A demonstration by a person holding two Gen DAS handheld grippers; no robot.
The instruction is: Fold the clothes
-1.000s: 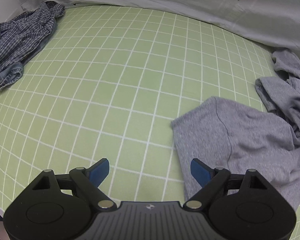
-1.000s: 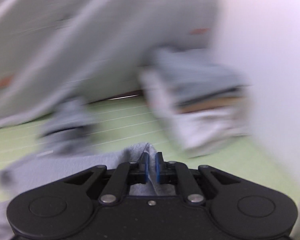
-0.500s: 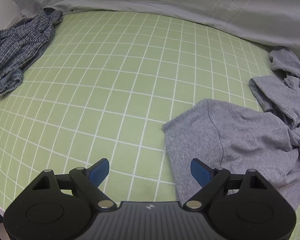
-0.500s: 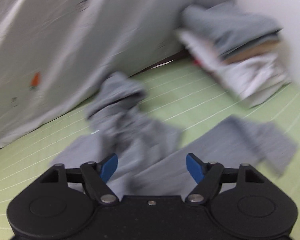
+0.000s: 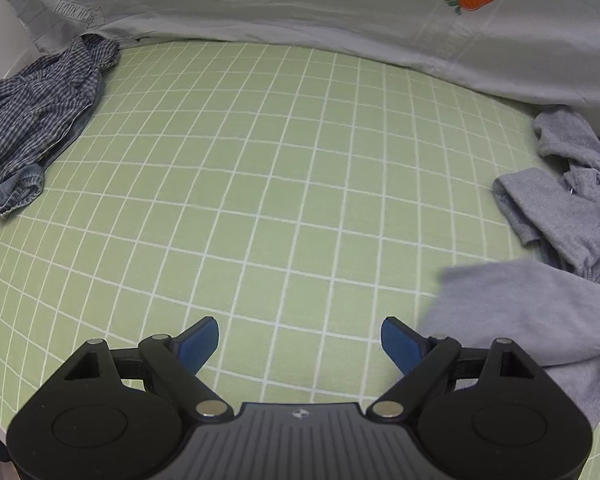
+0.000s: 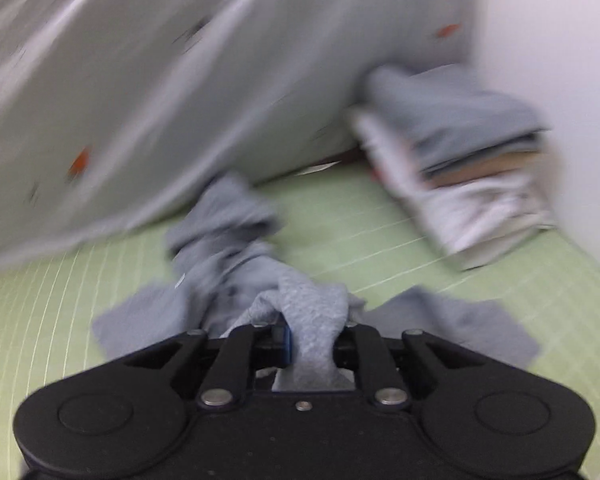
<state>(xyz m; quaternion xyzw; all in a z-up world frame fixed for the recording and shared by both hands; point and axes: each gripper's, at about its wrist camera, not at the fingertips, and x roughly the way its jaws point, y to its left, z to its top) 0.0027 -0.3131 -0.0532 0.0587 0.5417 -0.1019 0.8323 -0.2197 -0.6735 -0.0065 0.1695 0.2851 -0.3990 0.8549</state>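
Observation:
A grey zip-up sweatshirt [image 5: 548,304] lies crumpled at the right of the green checked sheet [image 5: 284,184]. My left gripper [image 5: 300,344] hangs open above bare sheet, its right blue pad [image 5: 396,344] just left of the sweatshirt's edge, holding nothing. In the blurred right wrist view, my right gripper [image 6: 310,338] has its jaws closing on a bunched fold of the grey sweatshirt [image 6: 312,308], which fills the gap between the pads. The rest of the garment trails away toward the grey duvet.
A blue checked shirt [image 5: 40,120] lies heaped at the sheet's far left. A grey duvet with carrot prints [image 5: 380,12] runs along the back. A stack of folded clothes [image 6: 472,160] sits at the right against a white wall [image 6: 560,40].
My right gripper opened over the sweatshirt, then closed on a fold of it. In the left wrist view the sweatshirt's near edge has shifted right and blurred.

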